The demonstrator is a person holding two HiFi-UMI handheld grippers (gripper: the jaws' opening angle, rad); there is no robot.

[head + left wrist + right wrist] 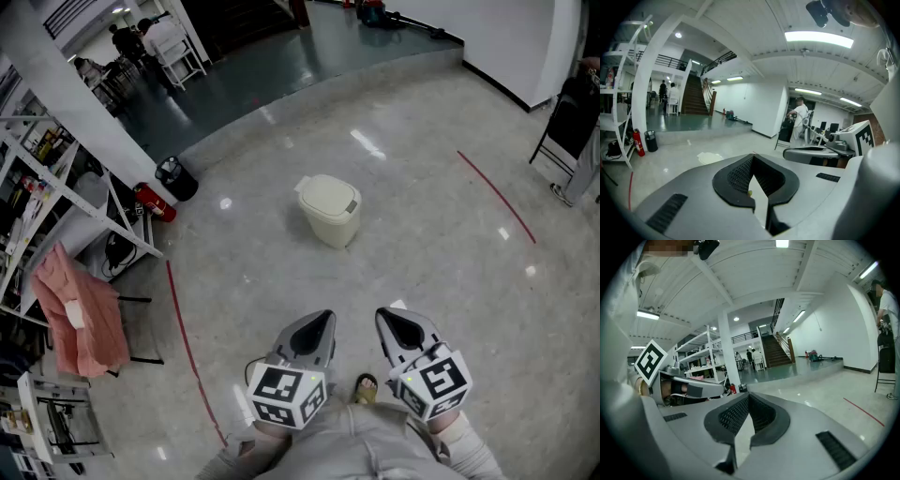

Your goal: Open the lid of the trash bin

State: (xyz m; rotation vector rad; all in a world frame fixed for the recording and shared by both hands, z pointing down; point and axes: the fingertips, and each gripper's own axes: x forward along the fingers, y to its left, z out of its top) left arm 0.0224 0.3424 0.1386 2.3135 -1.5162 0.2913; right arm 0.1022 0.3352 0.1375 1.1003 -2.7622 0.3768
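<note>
A cream trash bin [330, 210] stands on the pale floor ahead of me, its lid down. In the left gripper view only the top of the bin [710, 158] shows, low on the floor beyond the jaws. My left gripper [322, 321] and right gripper [387, 320] are held side by side close to my body, well short of the bin, pointing toward it. Both are shut with nothing between the jaws. The left gripper [752, 156] shows its tips closed together; the right gripper [748, 396] does too. I do not see the bin in the right gripper view.
A red fire extinguisher [155, 202] and a small black bin [176, 178] sit by a white pillar at left. Shelving [37, 178] and a pink cloth on a chair [80, 314] line the left side. Red tape lines [497, 197] cross the floor. A person [799, 117] stands far right.
</note>
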